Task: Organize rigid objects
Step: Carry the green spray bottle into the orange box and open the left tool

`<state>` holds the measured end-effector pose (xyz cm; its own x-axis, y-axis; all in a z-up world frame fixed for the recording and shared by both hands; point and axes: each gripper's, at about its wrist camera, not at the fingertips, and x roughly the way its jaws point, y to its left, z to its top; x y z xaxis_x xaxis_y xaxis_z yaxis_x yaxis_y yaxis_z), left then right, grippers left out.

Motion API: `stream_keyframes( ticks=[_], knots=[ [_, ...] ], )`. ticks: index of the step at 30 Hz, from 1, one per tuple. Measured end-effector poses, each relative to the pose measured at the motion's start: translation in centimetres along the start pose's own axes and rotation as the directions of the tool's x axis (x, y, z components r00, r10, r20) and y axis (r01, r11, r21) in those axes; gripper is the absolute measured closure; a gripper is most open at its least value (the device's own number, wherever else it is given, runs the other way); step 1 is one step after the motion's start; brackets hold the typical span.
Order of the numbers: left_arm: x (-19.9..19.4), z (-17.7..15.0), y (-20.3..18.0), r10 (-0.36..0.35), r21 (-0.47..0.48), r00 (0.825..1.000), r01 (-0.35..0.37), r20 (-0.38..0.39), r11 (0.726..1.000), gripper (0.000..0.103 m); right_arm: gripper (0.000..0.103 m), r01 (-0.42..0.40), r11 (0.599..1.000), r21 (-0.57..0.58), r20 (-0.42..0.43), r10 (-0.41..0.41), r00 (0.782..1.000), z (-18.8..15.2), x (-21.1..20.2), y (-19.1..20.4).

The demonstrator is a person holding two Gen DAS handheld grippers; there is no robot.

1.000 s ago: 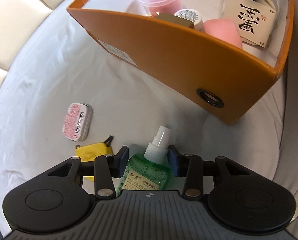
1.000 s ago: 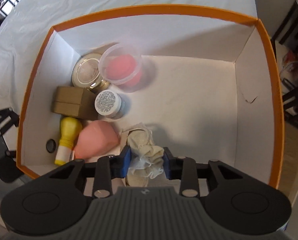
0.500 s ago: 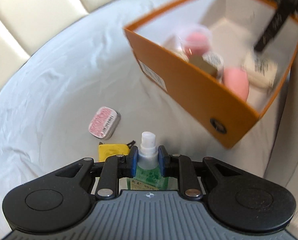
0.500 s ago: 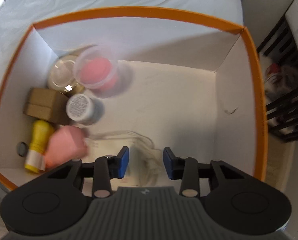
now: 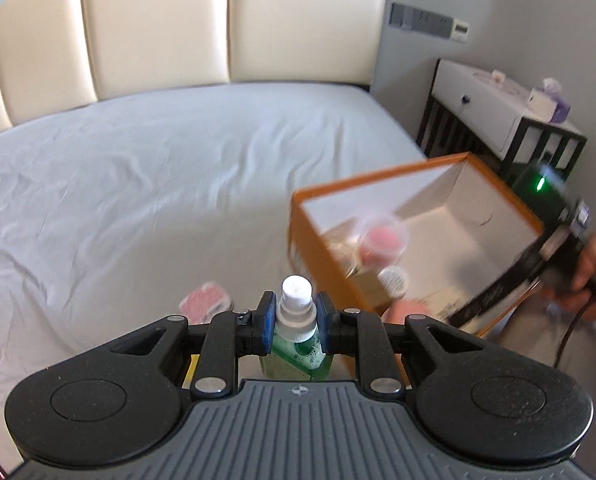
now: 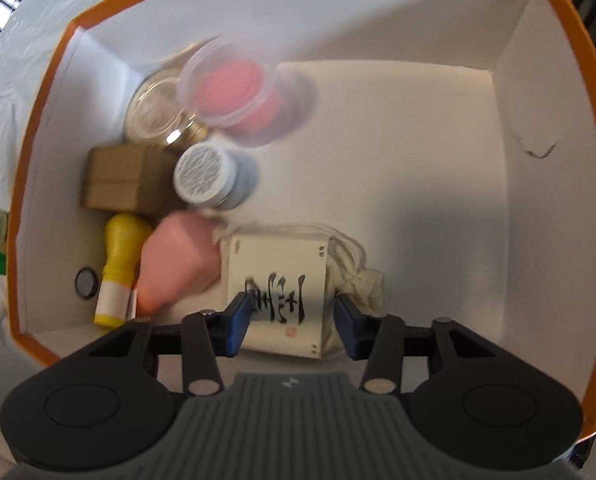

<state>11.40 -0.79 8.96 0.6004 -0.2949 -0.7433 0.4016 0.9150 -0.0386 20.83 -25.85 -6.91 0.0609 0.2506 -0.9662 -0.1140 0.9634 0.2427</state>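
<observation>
My left gripper (image 5: pixel 296 326) was clamped on the neck of the green spray bottle (image 5: pixel 296 354), held above the bed sheet (image 5: pixel 138 184). My right gripper (image 6: pixel 294 318) had just been opening; its pads stood apart on either side of the cloth pouch (image 6: pixel 280 292) on the floor of the orange box (image 6: pixel 517 128). Farther in lay a pink sponge (image 6: pixel 178 260), a yellow bottle (image 6: pixel 120 272), a cardboard carton (image 6: pixel 122 176) and a clear tub (image 6: pixel 230 84).

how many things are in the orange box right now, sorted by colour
pink: 2, the tub and the soft pink piece
yellow: 1, bottle
brown: 1, carton
clear or white: 2, glass jar, white-lidded jar
cream: 1, cloth pouch
total: 7
</observation>
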Motion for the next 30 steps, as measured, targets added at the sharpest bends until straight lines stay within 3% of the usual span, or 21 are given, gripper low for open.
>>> stream_keyframes(
  ticks=[3, 6, 12, 16, 22, 30],
  knots=[
    [-0.5, 1.4, -1.2, -0.018, 0.009, 0.999, 0.017, 0.039, 1.000, 0.080, 0.063, -0.005, 1.000, -0.006, 0.021, 0.005, 1.000, -0.5, -0.2, 0.6],
    [-0.6, 2.7, -3.1, -0.042, 0.039, 0.995, 0.038, 0.088, 0.998, 0.080, 0.063, 0.064, 0.997, -0.046, 0.130, -0.058, 0.990, -1.1, -2.0, 1.1],
    [2.4, 5.2, -6.7, -0.129, 0.087, 0.986, 0.121, 0.102, 0.989, 0.080, 0.061, 0.172, 0.983, -0.068, 0.301, -0.144, 0.943, -1.4, -5.3, 0.7],
    [5.8, 6.2, -8.9, -0.178, 0.110, 0.981, 0.169, 0.074, 0.979, 0.080, 0.058, 0.237, 0.966, -0.107, 0.365, -0.184, 0.913, -1.8, -6.5, 0.5],
    [11.7, 6.0, -10.3, -0.222, 0.069, 0.974, 0.224, -0.034, 0.972, 0.080, 0.058, 0.229, 0.965, -0.125, 0.370, -0.169, 0.914, -2.5, -6.2, -0.2],
    [15.0, 4.5, -10.9, -0.157, 0.101, 0.980, 0.169, -0.119, 0.980, 0.080, 0.058, 0.202, 0.969, -0.141, 0.350, -0.141, 0.926, -2.4, -4.9, -1.1]
  ],
)
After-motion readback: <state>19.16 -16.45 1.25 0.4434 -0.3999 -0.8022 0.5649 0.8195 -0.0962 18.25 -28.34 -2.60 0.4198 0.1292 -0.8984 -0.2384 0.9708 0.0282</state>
